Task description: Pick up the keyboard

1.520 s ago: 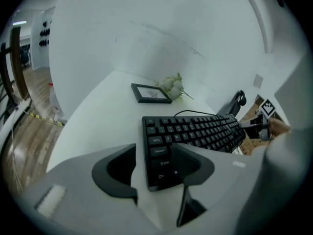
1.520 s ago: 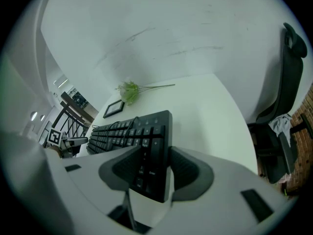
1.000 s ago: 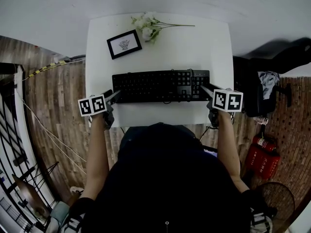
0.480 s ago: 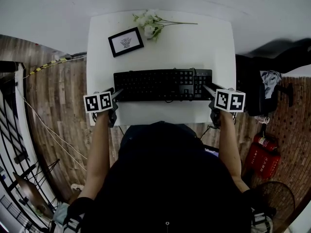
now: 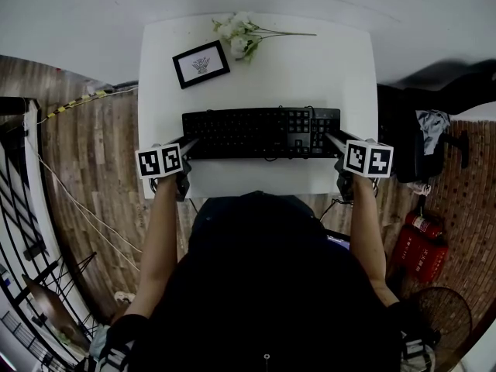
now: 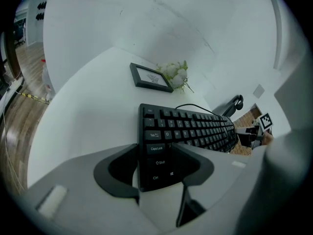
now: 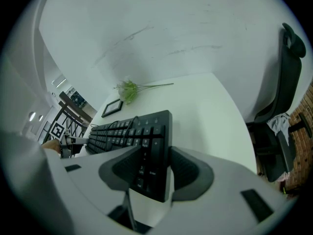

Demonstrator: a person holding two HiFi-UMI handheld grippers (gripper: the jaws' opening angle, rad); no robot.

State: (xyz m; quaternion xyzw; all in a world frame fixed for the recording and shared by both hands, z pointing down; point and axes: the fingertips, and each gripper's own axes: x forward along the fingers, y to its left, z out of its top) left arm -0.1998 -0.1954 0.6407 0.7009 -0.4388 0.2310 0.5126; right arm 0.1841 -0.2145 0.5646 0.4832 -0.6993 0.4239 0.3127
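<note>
The black keyboard (image 5: 260, 132) lies flat across the white table (image 5: 271, 68), its cable leaving the far edge. My left gripper (image 5: 188, 146) is at its left end. In the left gripper view the Ctrl and Shift corner (image 6: 156, 163) sits between the jaws. They have just been closing, and the pads now press on it, so the left gripper (image 6: 156, 153) is shut on the keyboard (image 6: 190, 129). My right gripper (image 5: 332, 139) holds the right end. In the right gripper view its jaws clamp the numpad corner of the keyboard (image 7: 127, 131), the right gripper (image 7: 149, 155) shut on it.
A black picture frame (image 5: 201, 64) and a spray of white flowers (image 5: 236, 33) lie on the table's far half. A dark office chair (image 5: 422, 142) stands right of the table, with red fire extinguishers (image 5: 418, 246) on the floor. A black railing (image 5: 19, 208) runs along the left.
The left gripper's marker cube has shifted slightly in towards the keyboard's left end. The right gripper and the keyboard have kept their places on the table.
</note>
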